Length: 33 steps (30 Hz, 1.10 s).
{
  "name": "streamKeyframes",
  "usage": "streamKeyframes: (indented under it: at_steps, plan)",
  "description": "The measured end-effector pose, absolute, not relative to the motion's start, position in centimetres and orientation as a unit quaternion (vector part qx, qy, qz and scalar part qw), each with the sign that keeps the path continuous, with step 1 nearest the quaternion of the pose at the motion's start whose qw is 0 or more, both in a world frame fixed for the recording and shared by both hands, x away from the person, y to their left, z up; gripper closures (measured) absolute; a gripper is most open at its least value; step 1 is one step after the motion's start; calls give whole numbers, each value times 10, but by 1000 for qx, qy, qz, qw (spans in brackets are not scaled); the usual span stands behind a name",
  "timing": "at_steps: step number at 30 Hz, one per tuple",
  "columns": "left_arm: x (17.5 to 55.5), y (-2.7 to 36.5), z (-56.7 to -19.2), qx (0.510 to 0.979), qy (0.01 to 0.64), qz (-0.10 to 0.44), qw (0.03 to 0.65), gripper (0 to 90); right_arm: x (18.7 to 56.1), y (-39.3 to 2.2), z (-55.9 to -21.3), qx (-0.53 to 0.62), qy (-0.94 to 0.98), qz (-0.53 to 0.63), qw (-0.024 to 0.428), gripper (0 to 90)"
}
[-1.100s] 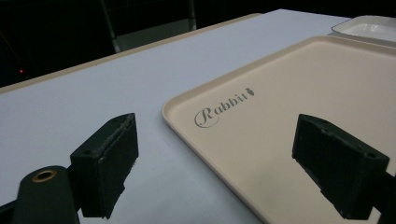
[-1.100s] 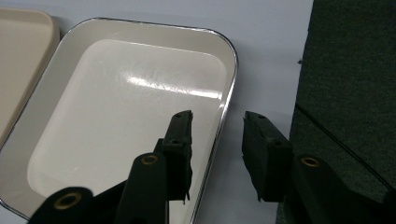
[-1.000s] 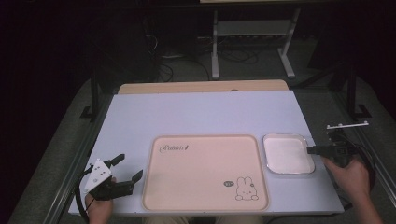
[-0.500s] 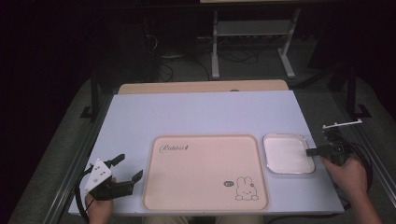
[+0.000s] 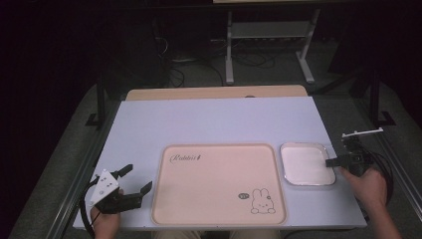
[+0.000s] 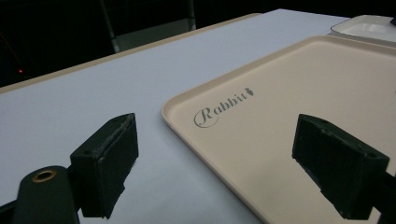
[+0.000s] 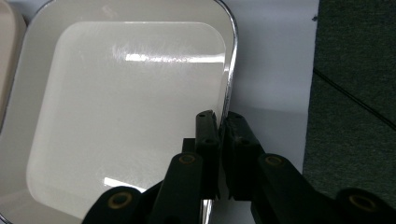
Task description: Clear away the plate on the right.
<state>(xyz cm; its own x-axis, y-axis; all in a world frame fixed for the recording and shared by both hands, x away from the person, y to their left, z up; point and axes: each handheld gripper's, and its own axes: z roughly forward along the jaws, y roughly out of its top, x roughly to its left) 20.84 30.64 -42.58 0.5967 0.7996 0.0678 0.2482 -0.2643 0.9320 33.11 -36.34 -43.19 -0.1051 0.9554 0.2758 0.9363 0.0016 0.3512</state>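
A shallow white square dish (image 5: 306, 163) lies on the pale table, right of a beige rabbit-print tray (image 5: 219, 184). My right gripper (image 5: 331, 162) comes in from the right, and its jaws are shut on the dish's right rim (image 7: 232, 70). In the right gripper view, that gripper (image 7: 219, 116) pinches the thin rim, one jaw inside the dish (image 7: 126, 116) and one outside. My left gripper (image 5: 137, 178) rests open at the table's front left corner, just left of the tray. In the left gripper view, that gripper (image 6: 224, 163) is spread wide over the tray's "Rabbit" corner (image 6: 224, 105), with nothing between its fingers.
The table (image 5: 214, 119) has bare surface behind the tray. A tan board (image 5: 214, 92) lies along its far edge. Dark floor, cables and a metal stand (image 5: 268, 35) sit beyond. The table's right edge is close to my right hand (image 5: 370, 186).
My right gripper has shifted slightly left at the dish's right rim. The dish, the tray and the left gripper have not moved.
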Motion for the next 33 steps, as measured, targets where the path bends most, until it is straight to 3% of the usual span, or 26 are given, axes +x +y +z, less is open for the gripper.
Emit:
streamKeyframes:
  at_steps: [21, 33]
  plan:
    - [208, 308, -425, 741, 353, 281, 498, 139, 318, -384, -426, 710, 630, 313, -20, 885]
    - [207, 308, -424, 740, 351, 280, 500, 139, 300, -381, -400, 693, 619, 369, -31, 885]
